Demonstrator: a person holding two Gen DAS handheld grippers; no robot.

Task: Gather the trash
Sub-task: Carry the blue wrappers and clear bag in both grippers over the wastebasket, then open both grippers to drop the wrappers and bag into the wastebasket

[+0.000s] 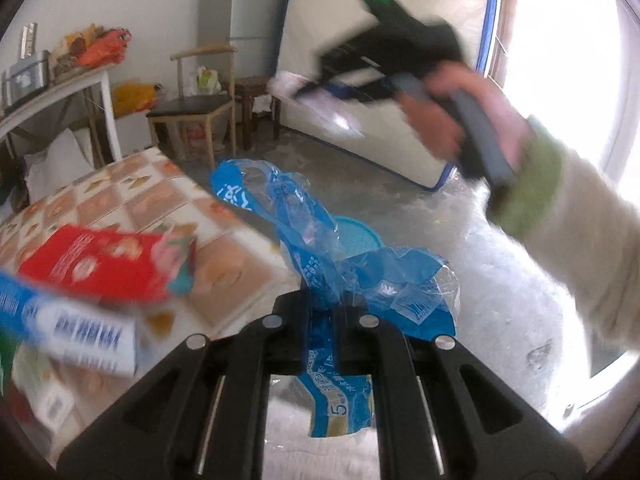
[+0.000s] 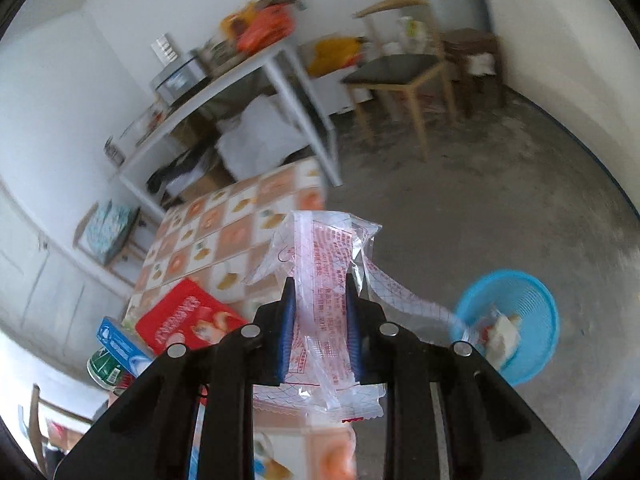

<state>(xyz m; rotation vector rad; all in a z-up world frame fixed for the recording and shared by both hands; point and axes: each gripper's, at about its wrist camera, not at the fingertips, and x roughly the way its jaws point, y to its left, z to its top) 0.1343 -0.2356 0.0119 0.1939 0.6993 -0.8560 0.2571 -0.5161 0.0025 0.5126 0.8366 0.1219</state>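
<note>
- Your left claw [image 1: 322,308] is clenched on a crumpled blue-and-clear plastic wrapper [image 1: 320,240], held above the floor; its lower end hangs behind the fingers, partly hidden.
- Your right claw [image 2: 320,300] grips a clear plastic wrapper with red print [image 2: 324,272]; a strip trails toward the round blue plastic basket [image 2: 532,300] on the concrete floor.
- Basket contents are blurred: pale scraps only.
- On the tiled-pattern counter [image 2: 240,232], a red carton [image 2: 188,320] and a blue-and-white box [image 2: 116,344] lie near its edge, the box cut off by the claw body.
- From the left wrist view, your right hand [image 1: 448,112] is motion-smeared.
</note>
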